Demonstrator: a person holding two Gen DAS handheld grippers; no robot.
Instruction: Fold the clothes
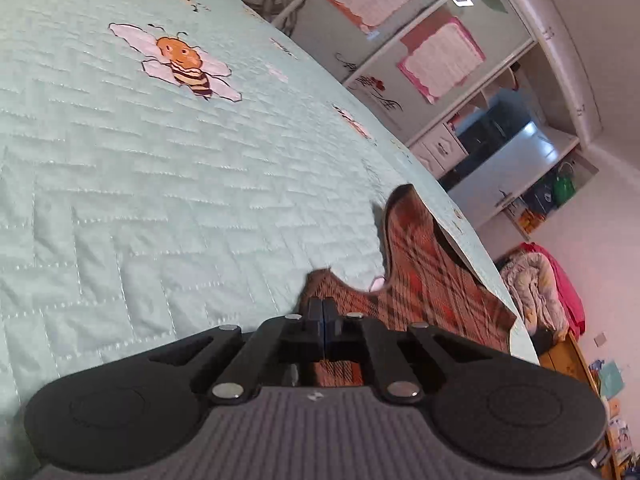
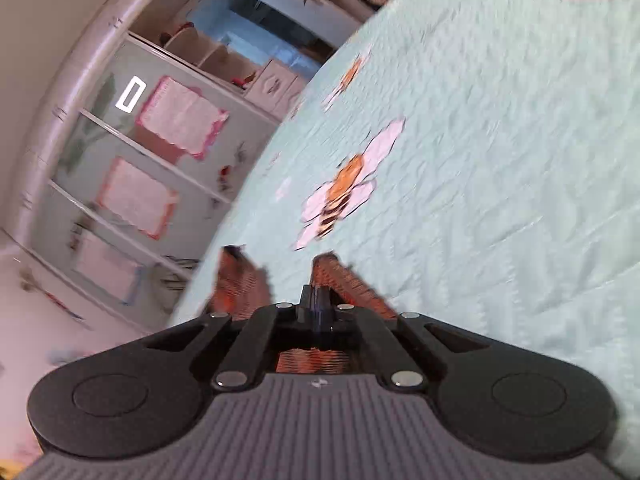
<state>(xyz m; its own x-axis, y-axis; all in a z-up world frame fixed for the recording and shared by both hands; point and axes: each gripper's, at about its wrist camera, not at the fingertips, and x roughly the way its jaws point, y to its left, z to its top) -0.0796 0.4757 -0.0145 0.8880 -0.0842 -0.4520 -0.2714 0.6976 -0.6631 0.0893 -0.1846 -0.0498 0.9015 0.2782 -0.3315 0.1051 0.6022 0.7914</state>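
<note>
- The bed [image 1: 140, 200] fills most of both views, covered by a pale mint quilted bedspread [image 2: 500, 160] with stitched zigzag lines and printed bees; 1 bee [image 1: 188, 66] sits well ahead of the left gripper, another bee [image 2: 340, 196] just ahead of the right one.
- A tall wardrobe [image 1: 420, 60] with pink-bordered sheets stuck to its doors stands beyond the bed edge; in the right wrist view the same wardrobe [image 2: 132, 168] rises on the left side.
- A pile of bedding or clothes [image 1: 540, 288], pink and pale, lies past the bed's far edge in the left wrist view, well apart from the grippers.
- The plaid garment [image 1: 420, 280], red-brown checked, lies on the bedspread at the bed's edge; it spreads to the right of the left gripper and runs under its fingers.
- In the right wrist view the plaid garment [image 2: 352, 284] rises in a ridge from the fingertips, and another part shows to the left near the bed edge; this view is motion-blurred.
- The left gripper [image 1: 322, 308] is tilted over the bed, its fingers clenched together on an edge of the plaid cloth.
- The right gripper [image 2: 317, 300] also has its fingers pressed together, pinching the cloth's ridge, with plaid fabric visible beneath the linkage.
</note>
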